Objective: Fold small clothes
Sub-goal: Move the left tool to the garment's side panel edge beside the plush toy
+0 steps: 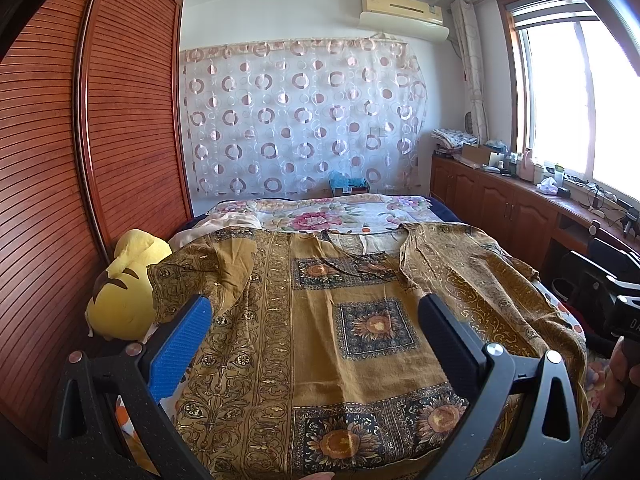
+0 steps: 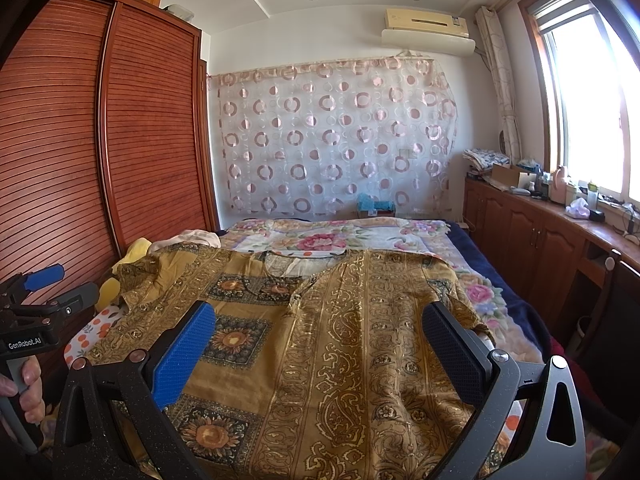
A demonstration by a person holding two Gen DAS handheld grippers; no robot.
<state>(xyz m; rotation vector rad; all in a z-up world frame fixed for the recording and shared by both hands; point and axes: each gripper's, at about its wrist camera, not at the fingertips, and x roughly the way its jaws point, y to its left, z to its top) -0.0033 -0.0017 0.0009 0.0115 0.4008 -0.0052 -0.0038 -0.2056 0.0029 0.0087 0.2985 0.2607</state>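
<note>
Left wrist view gives me the left gripper (image 1: 316, 316) with fingers spread wide, hovering over the near half of the mustard patterned shirt (image 1: 332, 344), which lies flat on the bed (image 1: 360, 210). My right gripper (image 2: 320, 324) is equally spread, above the shirt's right side, gripping nothing. A yellow plush toy (image 1: 124, 292) sits just left of the shirt.

the mustard paisley-print cotton shirt (image 1: 320, 320) lies on the floral-quilted bed (image 1: 340, 210), a yellow plush toy (image 1: 124, 292) left of it.
</note>
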